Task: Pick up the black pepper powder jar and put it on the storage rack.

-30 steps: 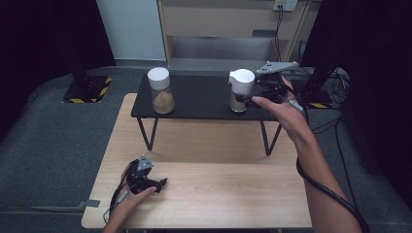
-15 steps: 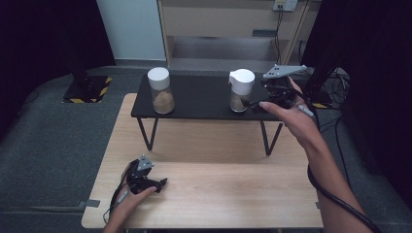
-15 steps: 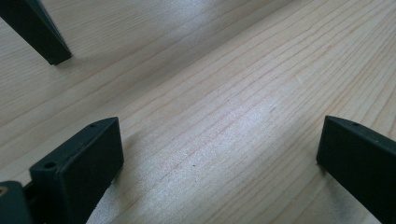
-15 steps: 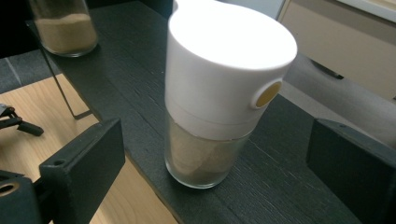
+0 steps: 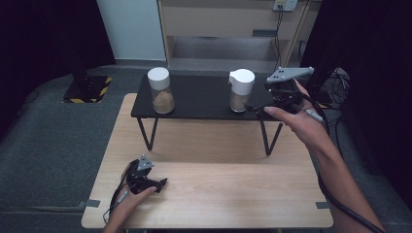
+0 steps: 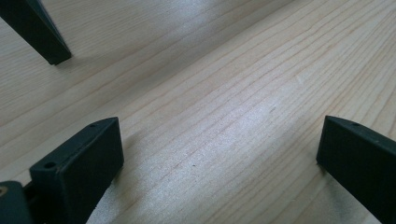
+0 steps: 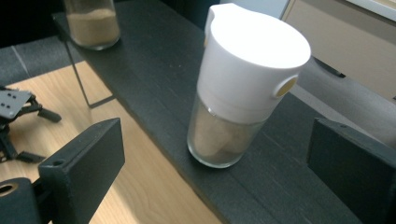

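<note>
Beside the white-capped jar (image 7: 243, 88) on the black shelf (image 5: 194, 99), right tool (image 5: 260, 108) wide open, empty-jawed.

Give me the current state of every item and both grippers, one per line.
right jar: upright on the black shelf, white lid on, part full of tan powder, clear of the jaws.
left jar: upright, lid on, part full.
black shelf: standing on the wooden table.
right gripper: open, beside the right jar.
left gripper: open, resting on the table.
</note>
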A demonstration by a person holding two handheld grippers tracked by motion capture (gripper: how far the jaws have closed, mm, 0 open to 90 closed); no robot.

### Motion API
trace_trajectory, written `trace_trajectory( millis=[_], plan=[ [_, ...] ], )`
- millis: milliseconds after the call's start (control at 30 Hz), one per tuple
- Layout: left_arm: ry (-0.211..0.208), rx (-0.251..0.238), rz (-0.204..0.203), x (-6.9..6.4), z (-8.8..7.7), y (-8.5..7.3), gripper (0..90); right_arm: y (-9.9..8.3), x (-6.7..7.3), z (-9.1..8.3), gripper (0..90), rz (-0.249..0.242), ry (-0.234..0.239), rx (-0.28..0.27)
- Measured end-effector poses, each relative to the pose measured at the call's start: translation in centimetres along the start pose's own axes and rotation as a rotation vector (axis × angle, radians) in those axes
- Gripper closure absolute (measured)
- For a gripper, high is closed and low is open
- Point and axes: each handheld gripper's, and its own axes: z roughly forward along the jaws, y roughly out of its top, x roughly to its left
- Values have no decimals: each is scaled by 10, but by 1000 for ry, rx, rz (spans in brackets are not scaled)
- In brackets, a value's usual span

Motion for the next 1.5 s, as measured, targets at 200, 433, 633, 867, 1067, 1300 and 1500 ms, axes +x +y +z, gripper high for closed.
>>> trace_trajectory(
  millis=[200, 433, 633, 867, 1067, 1300, 1500],
  plan=[
    [0, 0, 0, 0, 0, 0, 0, -2, 8, -2, 52, -27, 13, 22],
    [0, 0, -1, 0, 0, 0, 0, -14, 16, 6, 52, -39, 37, 51],
    [0, 1, 1, 0, 0, 0, 0, -26, 24, 11, 53, -43, 53, 81],
    [0, 1, 1, 0, 0, 0, 0, -45, 23, 17, 53, -14, 73, 92],
    [0, 1, 1, 0, 0, 0, 0, -56, 25, 25, 52, -1, 82, 110],
    [0, 1, 1, 0, 0, 0, 0, -70, 27, 35, 52, 1, 90, 137],
    [0, 1, 1, 0, 0, 0, 0, -78, 29, 39, 52, 4, 97, 146]
  ],
)
